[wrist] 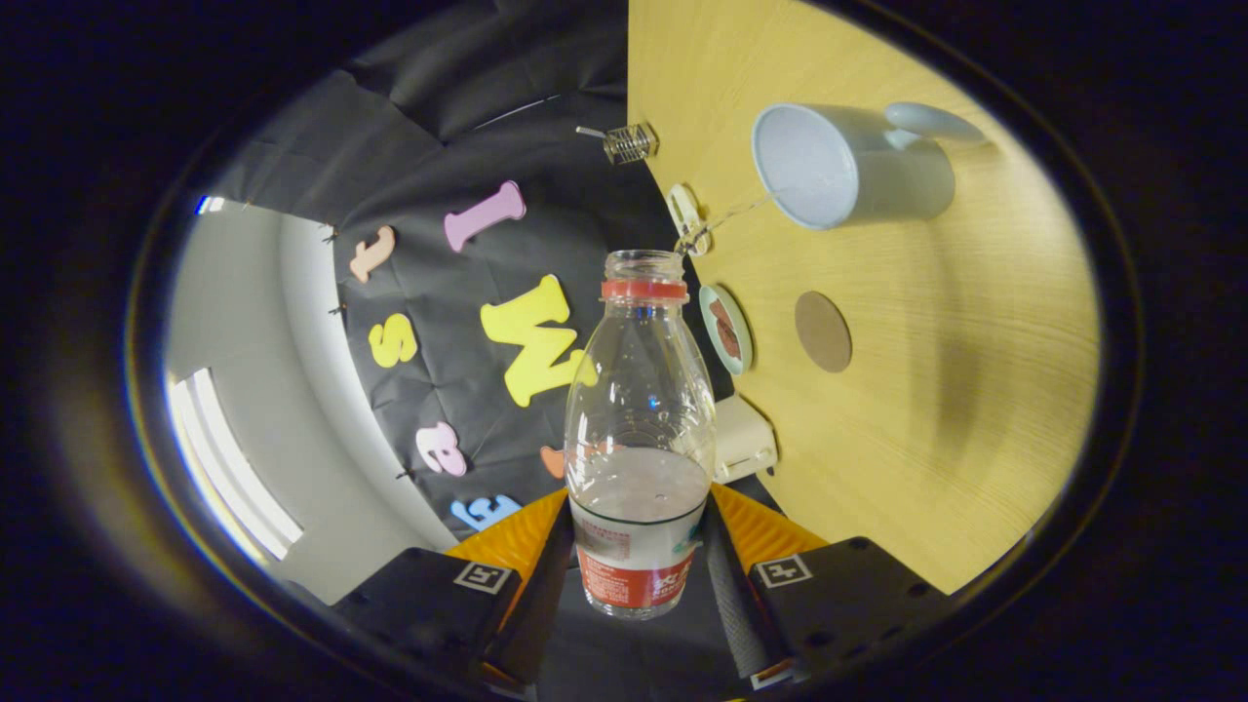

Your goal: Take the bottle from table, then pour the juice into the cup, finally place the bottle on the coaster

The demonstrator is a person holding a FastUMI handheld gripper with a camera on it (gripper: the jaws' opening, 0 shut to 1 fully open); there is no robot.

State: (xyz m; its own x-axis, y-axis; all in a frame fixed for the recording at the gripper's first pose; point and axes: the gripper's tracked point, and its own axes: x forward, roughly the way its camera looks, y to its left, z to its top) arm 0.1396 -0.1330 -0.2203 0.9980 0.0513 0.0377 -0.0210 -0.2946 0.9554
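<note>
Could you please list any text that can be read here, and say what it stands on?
Bottle label: red and white print, too blurred to read.
Claw, shut on the bottle: square black-and-white markers, no words.
Cup, coaster: no text.

A staged recording booth, not a lived-in room: black cloth wall [468,146] hung behind a pale wooden table [926,419], clips [685,210] pinning the table's far edge, plain white room wall [253,370] and bright window [229,468] beyond.
</note>
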